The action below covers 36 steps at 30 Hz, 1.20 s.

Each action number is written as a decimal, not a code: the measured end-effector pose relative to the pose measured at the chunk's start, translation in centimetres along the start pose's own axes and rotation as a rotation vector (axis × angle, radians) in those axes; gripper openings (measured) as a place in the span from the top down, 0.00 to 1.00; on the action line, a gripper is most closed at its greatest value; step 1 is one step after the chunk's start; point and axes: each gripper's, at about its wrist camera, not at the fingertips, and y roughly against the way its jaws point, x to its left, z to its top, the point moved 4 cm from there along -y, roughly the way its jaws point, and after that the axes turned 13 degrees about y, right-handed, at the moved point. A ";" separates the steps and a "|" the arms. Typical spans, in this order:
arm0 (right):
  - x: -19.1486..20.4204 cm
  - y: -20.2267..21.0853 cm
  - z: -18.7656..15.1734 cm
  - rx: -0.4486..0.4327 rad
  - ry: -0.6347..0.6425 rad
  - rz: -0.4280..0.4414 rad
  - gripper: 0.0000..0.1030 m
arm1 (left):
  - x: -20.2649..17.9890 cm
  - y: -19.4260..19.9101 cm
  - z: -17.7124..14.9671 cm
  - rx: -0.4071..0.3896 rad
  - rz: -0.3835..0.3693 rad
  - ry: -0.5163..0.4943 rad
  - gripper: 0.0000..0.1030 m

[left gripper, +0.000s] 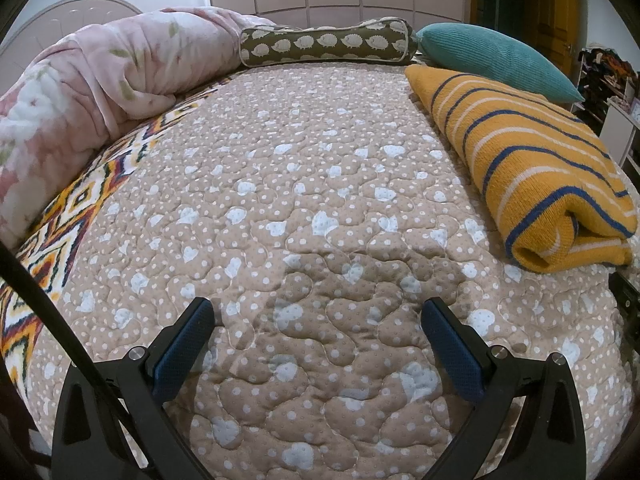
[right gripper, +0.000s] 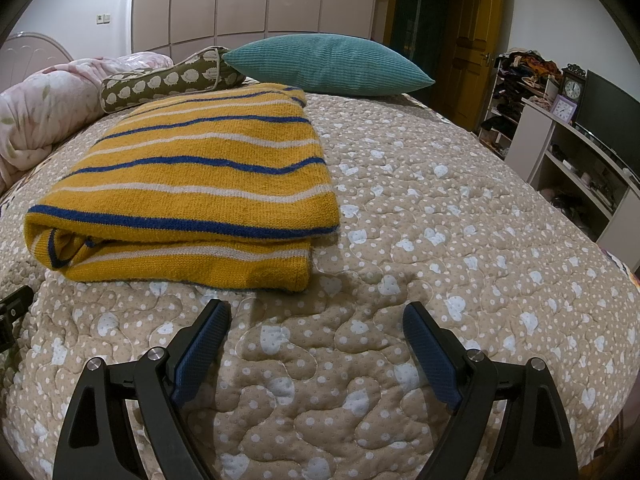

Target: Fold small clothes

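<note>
1. Left gripper (left gripper: 318, 312) and right gripper (right gripper: 316, 316): jaws wide, empty, over bare quilt (right gripper: 440, 208).
2. Sweater (right gripper: 192, 184) lies folded on the quilt just beyond the right gripper, left of it.
3. Risk: one-layer pinch at the near edge would undo the fold; pads could snag quilt.
4. Far: teal pillow (right gripper: 328, 64) touching sweater, bolster (left gripper: 328, 46), pink blanket (left gripper: 100, 80); crowds pushing farther.

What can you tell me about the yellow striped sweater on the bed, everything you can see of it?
The sweater is a mustard-yellow knit with thin blue and white stripes, thick and soft-looking. It lies folded into a flat rectangle of several layers, the rolled fold facing the cameras, on the quilted bedspread. Its far end lies close to the teal cushion and the hedgehog-print bolster; whether they touch is unclear. Neither gripper touches it.
</note>
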 end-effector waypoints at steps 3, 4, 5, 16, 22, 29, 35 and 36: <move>0.0 0.0 0.0 0.000 0.000 0.000 0.11 | 0.0 0.0 0.0 0.000 0.000 0.000 0.00; 0.0 0.0 0.0 0.000 0.000 0.000 0.11 | 0.0 0.0 0.0 0.000 0.000 0.000 0.00; 0.0 0.0 0.0 0.000 0.000 0.000 0.11 | 0.0 0.0 0.0 0.000 0.000 0.000 0.00; 0.0 0.0 0.0 0.003 0.001 0.002 0.10 | 0.1 0.0 0.0 -0.001 -0.004 0.003 0.00; -0.4 -0.1 0.0 0.005 -0.004 0.009 0.10 | 0.6 -0.4 0.0 0.000 -0.070 0.046 0.00; -0.6 -0.4 0.0 0.009 -0.011 0.022 0.09 | 0.2 -0.3 -0.1 -0.004 -0.060 0.043 0.00; -1.4 -0.5 -0.1 0.000 -0.028 0.058 0.09 | 0.2 -0.2 -0.1 -0.001 -0.061 0.038 0.00; -1.5 -0.5 -0.2 -0.002 -0.034 0.064 0.09 | 0.2 -0.1 -0.2 -0.003 -0.060 0.036 0.00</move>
